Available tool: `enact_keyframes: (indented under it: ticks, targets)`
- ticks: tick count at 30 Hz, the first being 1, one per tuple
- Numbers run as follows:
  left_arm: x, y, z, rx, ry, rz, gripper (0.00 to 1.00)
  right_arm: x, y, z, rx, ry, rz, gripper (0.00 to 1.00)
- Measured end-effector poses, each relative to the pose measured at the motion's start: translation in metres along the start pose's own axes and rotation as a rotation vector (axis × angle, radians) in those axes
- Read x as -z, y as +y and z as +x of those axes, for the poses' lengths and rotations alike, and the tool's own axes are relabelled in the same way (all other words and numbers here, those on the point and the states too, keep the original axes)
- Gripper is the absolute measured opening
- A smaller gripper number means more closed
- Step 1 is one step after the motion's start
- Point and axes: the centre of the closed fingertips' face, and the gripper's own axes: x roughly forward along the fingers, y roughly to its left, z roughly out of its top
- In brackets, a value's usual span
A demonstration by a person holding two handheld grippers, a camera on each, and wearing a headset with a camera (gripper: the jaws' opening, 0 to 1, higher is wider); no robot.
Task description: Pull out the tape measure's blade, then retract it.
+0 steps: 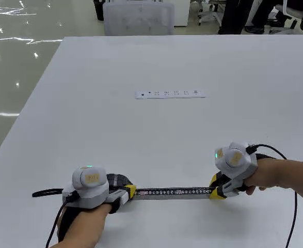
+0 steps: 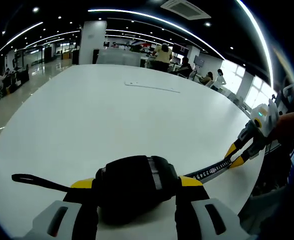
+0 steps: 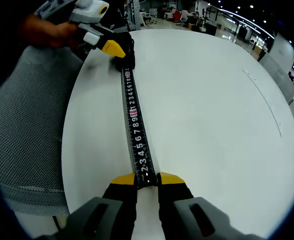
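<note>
A black tape measure case [image 2: 134, 186] lies on the white table [image 1: 156, 134], with my left gripper [image 2: 136, 192] shut around it; in the head view the case [image 1: 118, 182] sits at the lower left inside that gripper [image 1: 124, 192]. Its dark blade [image 1: 173, 192] with white numbers runs rightward along the table to my right gripper [image 1: 217, 189]. In the right gripper view the blade [image 3: 135, 122] stretches away from the yellow-tipped jaws, and my right gripper [image 3: 147, 179] is shut on its end. A black wrist strap [image 1: 47, 192] trails left from the case.
A white power strip [image 1: 170, 94] lies flat at the table's middle. A translucent chair back [image 1: 138, 18] stands at the far edge. A black cable [image 1: 293, 206] hangs from the right gripper. Office chairs and people are in the far background.
</note>
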Motion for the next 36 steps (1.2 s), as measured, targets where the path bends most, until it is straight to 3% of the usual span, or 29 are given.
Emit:
enact_keyframes:
  ticks: [14,36]
  targets:
    - [0.000,0.000,0.000,0.013,0.007,-0.005,0.59,-0.017,0.003,0.007,-0.011,-0.043,0.021,0.14]
    - [0.000,0.000,0.000,0.013,0.008,-0.005,0.59,-0.024,0.004,0.011,-0.010,-0.063,0.032,0.14]
